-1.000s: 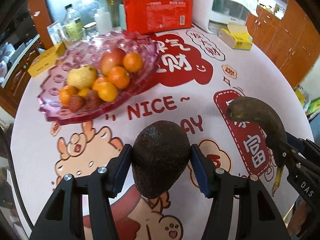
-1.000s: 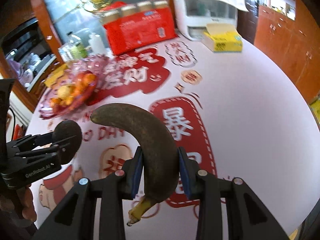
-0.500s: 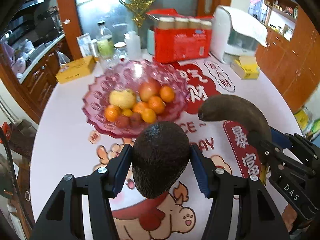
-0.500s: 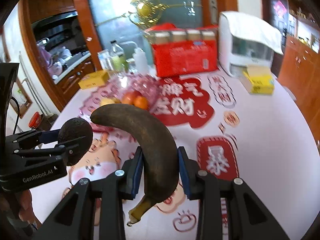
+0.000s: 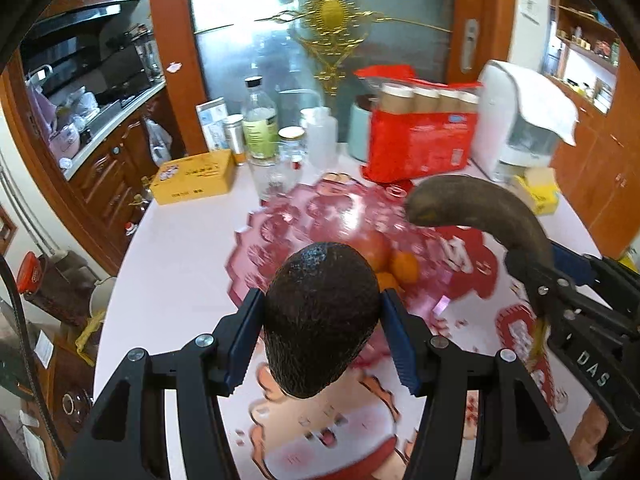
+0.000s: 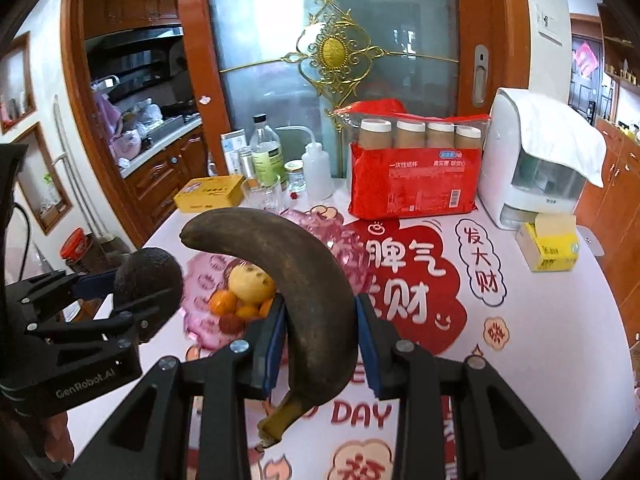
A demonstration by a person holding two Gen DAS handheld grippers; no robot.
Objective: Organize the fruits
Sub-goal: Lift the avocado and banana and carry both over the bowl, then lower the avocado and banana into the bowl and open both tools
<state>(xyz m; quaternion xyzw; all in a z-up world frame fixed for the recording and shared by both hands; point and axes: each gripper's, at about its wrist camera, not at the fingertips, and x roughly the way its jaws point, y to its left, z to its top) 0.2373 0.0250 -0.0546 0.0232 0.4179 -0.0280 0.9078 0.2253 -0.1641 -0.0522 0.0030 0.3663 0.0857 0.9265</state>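
Avocado (image 5: 322, 316) and banana (image 6: 296, 292) sit clamped between their jaws.

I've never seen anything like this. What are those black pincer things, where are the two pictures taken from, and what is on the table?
There is no robot here: a person holds a two-finger clamp in each hand, and a wide-angle camera on each clamp looks forward along its fingers. One picture comes from the left gripper, which is closed on a dark avocado. The other comes from the right gripper, closed on a very dark, overripe banana. Each clamp also shows at the edge of the other's picture. Both fruits are held in the air above the table, which has a printed cloth. On it sits a pink glass fruit bowl with oranges and a pear, plus a red pack of paper cups, bottles and a yellow box.
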